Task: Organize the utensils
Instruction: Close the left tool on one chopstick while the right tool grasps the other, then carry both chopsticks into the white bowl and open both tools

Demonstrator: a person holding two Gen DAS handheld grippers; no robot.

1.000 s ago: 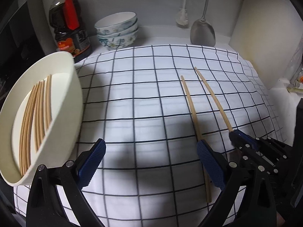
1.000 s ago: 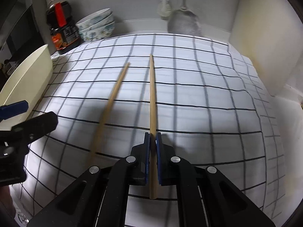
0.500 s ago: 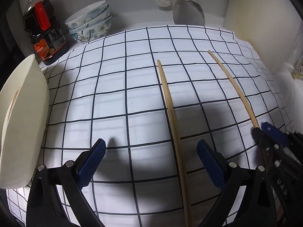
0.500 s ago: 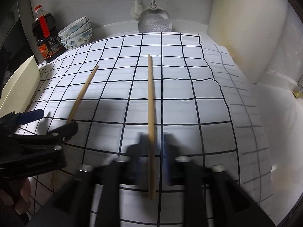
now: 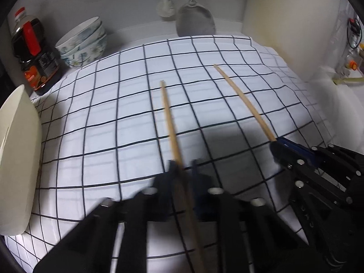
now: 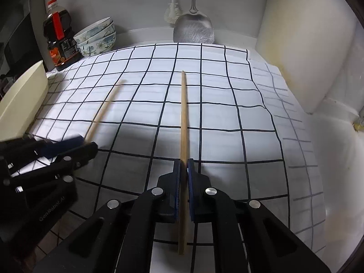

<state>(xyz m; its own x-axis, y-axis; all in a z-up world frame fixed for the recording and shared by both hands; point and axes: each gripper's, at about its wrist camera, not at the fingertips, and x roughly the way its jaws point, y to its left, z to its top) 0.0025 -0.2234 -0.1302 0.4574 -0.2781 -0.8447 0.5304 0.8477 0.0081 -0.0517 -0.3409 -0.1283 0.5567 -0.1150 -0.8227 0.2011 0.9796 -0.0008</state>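
My left gripper (image 5: 183, 167) is shut on a wooden chopstick (image 5: 169, 122) that points away over the checked cloth (image 5: 113, 118); its fingers are motion-blurred. My right gripper (image 6: 184, 162) is shut on a second chopstick (image 6: 183, 113) and holds it pointing forward. Each gripper shows in the other's view: the right one (image 5: 276, 144) with its chopstick (image 5: 245, 104), the left one (image 6: 87, 144) with its chopstick (image 6: 105, 109). The cream oval utensil tray (image 5: 16, 157) stands tilted at the left edge; its inside is hidden.
A dark oil bottle (image 5: 34, 52) and stacked flowered bowls (image 5: 83, 45) stand at the back left. A metal spatula (image 6: 193, 30) and a brush (image 6: 173, 11) hang on the back wall. A cream wall (image 6: 302, 52) closes the right side.
My left gripper was open, moved right from the tray, and has closed on the left chopstick. My right gripper kept its grip on the other chopstick.
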